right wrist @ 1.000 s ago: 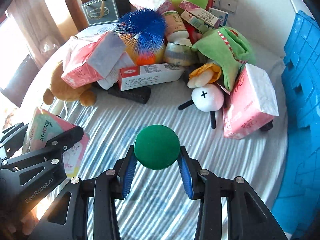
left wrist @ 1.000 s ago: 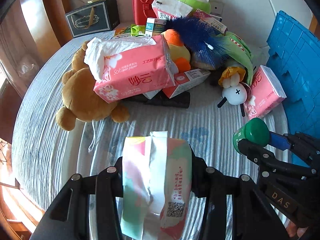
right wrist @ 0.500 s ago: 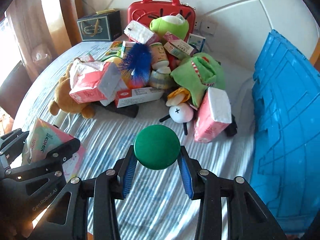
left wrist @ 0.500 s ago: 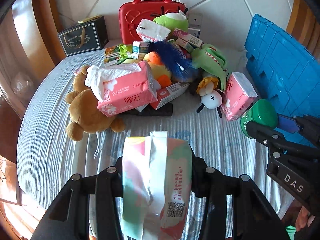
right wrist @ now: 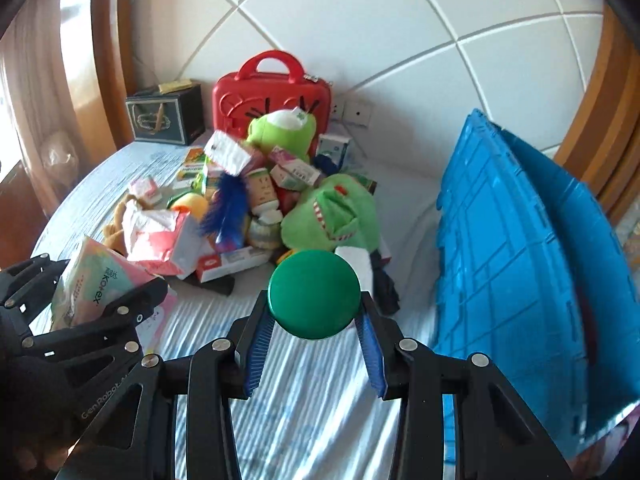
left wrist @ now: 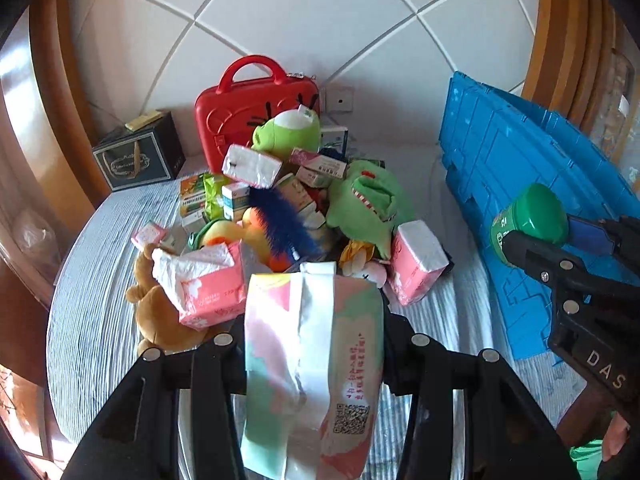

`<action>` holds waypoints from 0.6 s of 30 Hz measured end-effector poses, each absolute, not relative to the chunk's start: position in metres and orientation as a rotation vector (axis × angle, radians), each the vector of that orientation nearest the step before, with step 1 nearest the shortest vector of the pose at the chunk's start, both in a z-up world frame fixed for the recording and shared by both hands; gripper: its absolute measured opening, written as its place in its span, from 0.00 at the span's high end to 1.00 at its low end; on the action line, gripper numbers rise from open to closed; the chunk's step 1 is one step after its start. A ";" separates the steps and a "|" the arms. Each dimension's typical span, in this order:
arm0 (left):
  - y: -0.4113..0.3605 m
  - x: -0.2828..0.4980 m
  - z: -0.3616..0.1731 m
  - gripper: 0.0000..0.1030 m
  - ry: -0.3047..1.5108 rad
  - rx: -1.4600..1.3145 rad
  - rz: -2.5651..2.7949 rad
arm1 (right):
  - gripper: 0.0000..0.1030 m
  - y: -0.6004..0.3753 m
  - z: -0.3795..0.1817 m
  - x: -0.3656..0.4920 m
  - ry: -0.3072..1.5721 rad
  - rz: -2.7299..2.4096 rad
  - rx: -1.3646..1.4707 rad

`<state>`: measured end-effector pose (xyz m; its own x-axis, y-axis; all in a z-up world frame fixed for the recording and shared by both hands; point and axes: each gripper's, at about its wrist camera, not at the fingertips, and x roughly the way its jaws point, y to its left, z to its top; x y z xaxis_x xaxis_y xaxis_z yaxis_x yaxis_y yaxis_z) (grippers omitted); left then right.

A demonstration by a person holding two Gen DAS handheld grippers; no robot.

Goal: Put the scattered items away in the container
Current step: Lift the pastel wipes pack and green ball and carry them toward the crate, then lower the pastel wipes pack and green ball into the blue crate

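With the left gripper (left wrist: 314, 344) clamping the tissue pack (left wrist: 312, 364) and the right gripper (right wrist: 314, 322) the green-capped bottle (right wrist: 314, 294), carry both clear over the blue crate (right wrist: 532, 264) rim (it stands tilted); release inside.

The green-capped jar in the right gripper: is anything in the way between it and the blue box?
Nothing visible is. The green-capped jar, held in the right gripper, has only bare striped bedsheet between it and the blue box. The toy pile sits off to the other side.

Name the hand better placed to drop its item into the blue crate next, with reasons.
Right, probably. The right tool holds the green-capped bottle beside the blue crate; the left tool, gripping the tissue pack, sits farther away.
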<state>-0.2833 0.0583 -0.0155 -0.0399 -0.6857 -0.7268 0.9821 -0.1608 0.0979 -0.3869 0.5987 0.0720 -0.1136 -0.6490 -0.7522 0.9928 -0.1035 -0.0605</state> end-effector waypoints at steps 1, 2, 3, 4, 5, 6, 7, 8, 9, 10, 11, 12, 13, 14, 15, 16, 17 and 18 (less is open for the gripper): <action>0.058 -0.294 -0.009 0.57 0.498 0.760 -1.598 | 0.61 0.601 0.081 -0.396 0.675 -1.599 0.656; 0.059 -0.305 -0.004 0.57 0.482 0.754 -1.611 | 0.61 0.603 0.090 -0.406 0.665 -1.614 0.642; 0.058 -0.318 0.002 0.57 0.471 0.747 -1.623 | 0.61 0.607 0.098 -0.418 0.647 -1.590 0.622; 0.057 -0.330 0.009 0.57 0.464 0.740 -1.637 | 0.61 0.609 0.105 -0.430 0.632 -1.578 0.608; 0.056 -0.344 0.016 0.57 0.455 0.732 -1.651 | 0.61 0.611 0.111 -0.443 0.620 -1.586 0.602; 0.055 -0.358 0.023 0.57 0.440 0.724 -1.663 | 0.61 0.613 0.117 -0.458 0.607 -1.594 0.595; 0.055 -0.372 0.030 0.57 0.420 0.715 -1.673 | 0.61 0.614 0.122 -0.473 0.597 -1.601 0.588; 0.056 -0.388 0.038 0.57 0.398 0.703 -1.684 | 0.61 0.616 0.126 -0.489 0.587 -1.612 0.582; 0.056 -0.404 0.045 0.57 0.380 0.689 -1.695 | 0.61 0.617 0.130 -0.507 0.578 -1.624 0.574; 0.057 -0.420 0.052 0.57 0.365 0.672 -1.707 | 0.61 0.618 0.133 -0.524 0.572 -1.634 0.565; 0.058 -0.435 0.059 0.57 0.353 0.654 -1.719 | 0.61 0.619 0.136 -0.542 0.567 -1.645 0.556; 0.059 -0.451 0.064 0.57 0.344 0.636 -1.726 | 0.61 0.620 0.138 -0.561 0.564 -1.654 0.547; 0.059 -0.468 0.070 0.57 0.343 0.622 -1.732 | 0.61 0.621 0.138 -0.581 0.562 -1.663 0.542; 0.059 -0.485 0.074 0.57 0.345 0.614 -1.744 | 0.61 0.622 0.138 -0.602 0.561 -1.670 0.542; 0.059 -0.503 0.078 0.57 0.342 0.612 -1.760 | 0.61 0.623 0.138 -0.621 0.565 -1.676 0.543; 0.059 -0.522 0.083 0.57 0.335 0.612 -1.771 | 0.61 0.623 0.136 -0.642 0.570 -1.685 0.544; 0.059 -0.540 0.087 0.57 0.326 0.612 -1.778 | 0.61 0.623 0.134 -0.661 0.575 -1.695 0.549; 0.060 -0.557 0.090 0.57 0.318 0.610 -1.785 | 0.61 0.622 0.131 -0.679 0.580 -1.700 0.559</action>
